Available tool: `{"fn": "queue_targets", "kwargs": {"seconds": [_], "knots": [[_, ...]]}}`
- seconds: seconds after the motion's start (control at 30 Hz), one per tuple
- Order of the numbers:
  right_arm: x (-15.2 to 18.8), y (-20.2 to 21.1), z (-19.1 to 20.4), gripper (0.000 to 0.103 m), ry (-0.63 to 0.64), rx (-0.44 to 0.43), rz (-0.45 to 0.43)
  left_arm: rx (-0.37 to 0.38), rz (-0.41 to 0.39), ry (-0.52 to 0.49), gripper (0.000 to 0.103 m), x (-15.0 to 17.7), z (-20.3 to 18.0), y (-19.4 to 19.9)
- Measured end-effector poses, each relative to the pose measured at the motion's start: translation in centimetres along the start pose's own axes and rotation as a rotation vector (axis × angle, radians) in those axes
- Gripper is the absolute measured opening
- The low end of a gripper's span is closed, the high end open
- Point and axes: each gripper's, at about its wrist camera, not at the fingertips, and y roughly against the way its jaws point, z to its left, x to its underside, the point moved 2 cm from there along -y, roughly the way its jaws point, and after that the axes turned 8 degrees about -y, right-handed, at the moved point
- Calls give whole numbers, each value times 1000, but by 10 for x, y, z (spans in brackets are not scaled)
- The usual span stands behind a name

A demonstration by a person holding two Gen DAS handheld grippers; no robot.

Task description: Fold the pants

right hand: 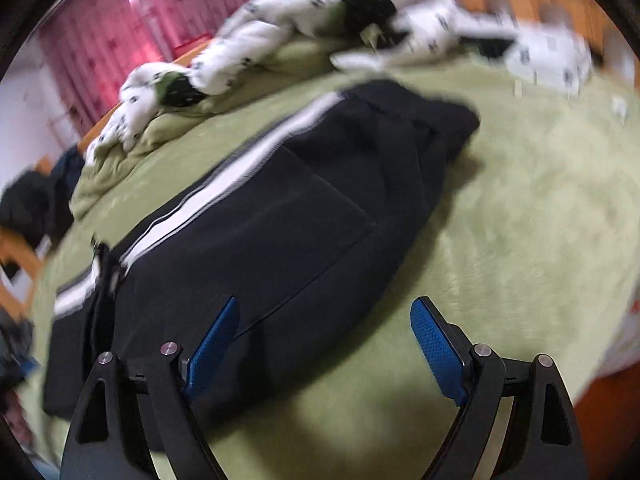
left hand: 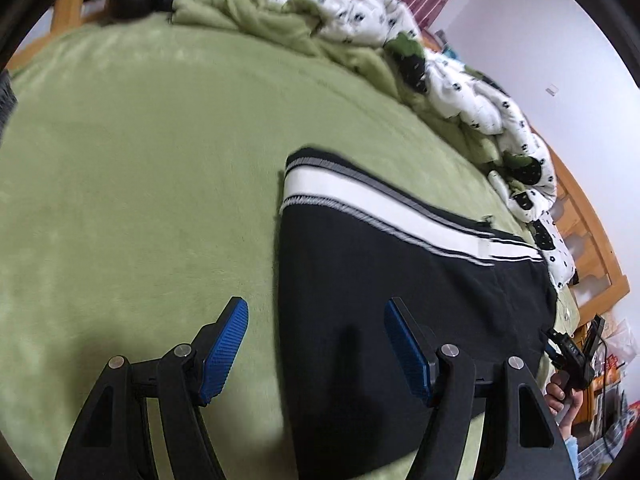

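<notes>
Black pants (left hand: 400, 280) with a white side stripe lie flat on the green blanket (left hand: 140, 200), to the right in the left wrist view. My left gripper (left hand: 316, 304) is open just above the pants' left edge, one blue pad over the blanket and the other over the black cloth, with nothing pinched. In the blurred right wrist view the pants (right hand: 280, 208) stretch from the lower left to the upper middle. My right gripper (right hand: 325, 302) is open wide over their near edge, its left finger above the cloth and its right finger above the blanket (right hand: 500, 220). A hand holding the right gripper (left hand: 572, 354) shows at the far right of the left wrist view.
A white quilt with dark prints (left hand: 480, 100) and bunched green bedding (left hand: 248, 12) are piled along the far side of the bed. Behind them are the wooden bed frame (left hand: 588, 240) and pink curtains (right hand: 100, 40). Dark clothes (right hand: 32, 200) lie at the left edge.
</notes>
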Motion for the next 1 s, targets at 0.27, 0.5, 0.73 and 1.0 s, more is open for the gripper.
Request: {"fn": "queue_targets", "kwargs": {"seconds": [0.27, 0.5, 0.73, 1.0], "knots": [[-50, -44, 3, 87, -37, -37, -8, 115, 44, 5, 66, -20, 0, -52], [-75, -47, 24, 18, -26, 17, -56, 80, 2, 5, 11, -32, -16, -49], [-76, 20, 107, 14, 92, -10, -211, 125, -104, -2, 9, -56, -28, 3], [-56, 56, 213, 14, 186, -262, -196, -20, -194, -17, 10, -79, 37, 93]]}}
